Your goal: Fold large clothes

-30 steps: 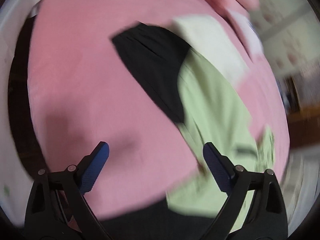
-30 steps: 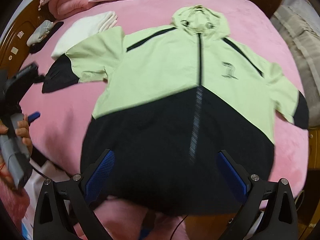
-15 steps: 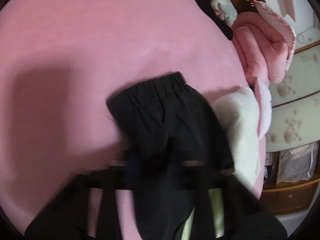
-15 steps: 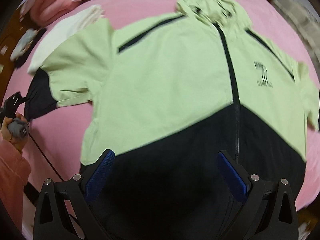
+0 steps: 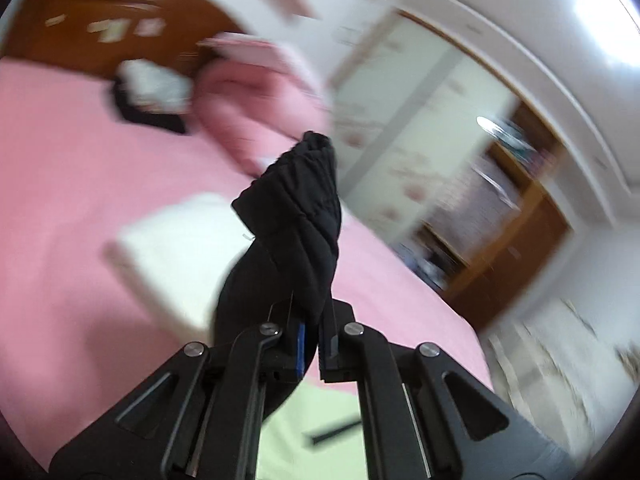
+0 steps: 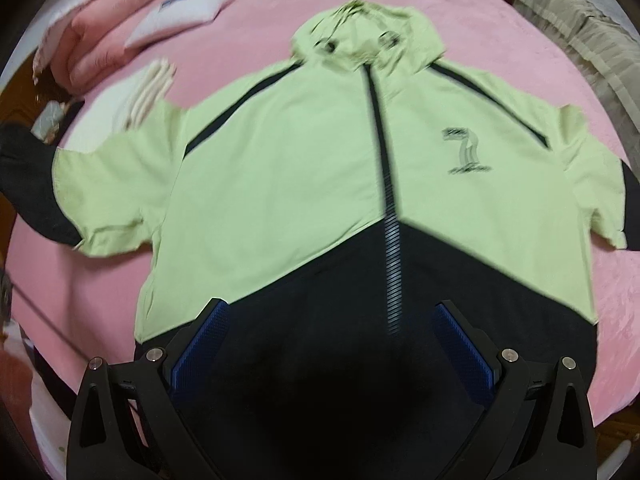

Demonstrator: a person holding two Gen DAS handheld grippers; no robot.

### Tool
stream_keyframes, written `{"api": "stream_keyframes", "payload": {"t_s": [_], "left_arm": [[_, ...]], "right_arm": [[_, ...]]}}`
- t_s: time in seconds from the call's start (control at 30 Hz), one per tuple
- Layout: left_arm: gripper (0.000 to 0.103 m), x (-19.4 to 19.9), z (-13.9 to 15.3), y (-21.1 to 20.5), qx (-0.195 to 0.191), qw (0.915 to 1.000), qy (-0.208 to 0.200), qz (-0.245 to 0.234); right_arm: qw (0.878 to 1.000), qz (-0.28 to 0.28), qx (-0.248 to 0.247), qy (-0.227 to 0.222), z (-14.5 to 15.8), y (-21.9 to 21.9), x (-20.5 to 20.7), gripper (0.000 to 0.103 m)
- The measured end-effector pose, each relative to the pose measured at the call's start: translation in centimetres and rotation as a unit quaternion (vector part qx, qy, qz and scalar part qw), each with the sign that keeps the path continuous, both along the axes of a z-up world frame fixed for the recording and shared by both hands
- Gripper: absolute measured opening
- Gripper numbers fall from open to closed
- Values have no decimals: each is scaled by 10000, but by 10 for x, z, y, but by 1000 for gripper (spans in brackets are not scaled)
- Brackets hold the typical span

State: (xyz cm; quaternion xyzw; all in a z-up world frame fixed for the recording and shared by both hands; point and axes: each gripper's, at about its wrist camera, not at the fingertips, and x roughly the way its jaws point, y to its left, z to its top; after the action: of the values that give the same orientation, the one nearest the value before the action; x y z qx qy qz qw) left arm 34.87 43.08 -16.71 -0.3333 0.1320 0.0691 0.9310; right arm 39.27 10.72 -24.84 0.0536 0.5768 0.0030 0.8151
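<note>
A light green and black hooded jacket (image 6: pixel 304 184) lies front up, spread flat on the pink bed (image 6: pixel 500 12). Its hood points away from me and its black hem is nearest. My left gripper (image 5: pixel 314 334) is shut on the jacket's black left sleeve cuff (image 5: pixel 304 208) and holds it lifted above the bed. In the right wrist view that black cuff (image 6: pixel 24 184) rises at the far left edge. My right gripper (image 6: pixel 332 340) is open and empty, hovering over the black lower part of the jacket.
A folded white cloth (image 6: pixel 132 100) lies on the bed beside the left sleeve. Rolled pink bedding (image 6: pixel 108 44) and a white pillow (image 6: pixel 184 12) sit at the head of the bed. A wooden headboard (image 5: pixel 104 36) and wardrobe doors (image 5: pixel 420 104) stand behind.
My left gripper closed on the black sleeve cuff and lifted it off the bed. My right gripper stayed open and moved slightly closer over the jacket.
</note>
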Motion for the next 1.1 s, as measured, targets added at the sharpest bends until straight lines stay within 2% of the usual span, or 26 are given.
{"api": "stream_keyframes", "payload": {"t_s": [0.07,0.13,0.2,0.27,0.37,0.47,0.5,0.57,0.63,0.67,0.73,0.83,0.9,0.93,1.03,1.07,1.1], "left_arm": [[1,15,8,-48,157,9979,-59,-626],[1,35,8,-91,226,9946,68,-1011],[1,55,-7,-136,57,9871,343,-1566],[1,66,-25,-175,83,9801,615,-1885],[1,77,-62,-250,351,9653,1160,-2315],[2,95,-119,-309,521,9412,1974,-2693],[5,98,-137,-324,528,9343,2174,-2775],[21,106,-171,-346,518,9161,2574,-3030],[49,119,-190,-359,463,8943,2966,-3318],[53,100,-196,-371,459,8895,3018,-3401],[63,103,-186,-366,573,8915,2912,-3423],[77,90,-156,-347,928,9051,2750,-3107],[78,84,-121,-317,1073,9114,2726,-2891],[78,76,-118,-301,1168,9128,2777,-2758],[78,52,-106,-262,1582,9105,3051,-2300],[78,49,-107,-252,1716,9088,3136,-2151],[78,47,-108,-242,1800,9071,3229,-2012]], "right_arm": [[9997,-147,-15,-210,6,-22,6,103],[9989,-299,-26,-347,14,-51,5,103],[9976,-505,-29,-478,23,-85,5,103],[9961,-678,17,-570,31,-120,9,103],[9941,-867,159,-625,32,-167,17,103],[9913,-1093,342,-648,21,-203,24,103],[9899,-1167,509,-627,14,-215,27,103],[9864,-1295,859,-526,2,-231,31,103],[9816,-1407,1231,-394,-13,-243,38,103],[9794,-1447,1371,-324,-19,-243,41,103],[9731,-1461,1772,-192,-32,-247,48,103],[9635,-1422,2269,-56,-48,-245,56,103],[9563,-1366,2582,139,-65,-238,64,103],[9543,-1349,2651,273,-75,-233,68,103],[9574,-1540,2323,748,-103,-214,75,100],[9595,-1559,2199,819,-109,-211,76,96],[9634,-1567,2005,848,-112,-207,77,85]]}}
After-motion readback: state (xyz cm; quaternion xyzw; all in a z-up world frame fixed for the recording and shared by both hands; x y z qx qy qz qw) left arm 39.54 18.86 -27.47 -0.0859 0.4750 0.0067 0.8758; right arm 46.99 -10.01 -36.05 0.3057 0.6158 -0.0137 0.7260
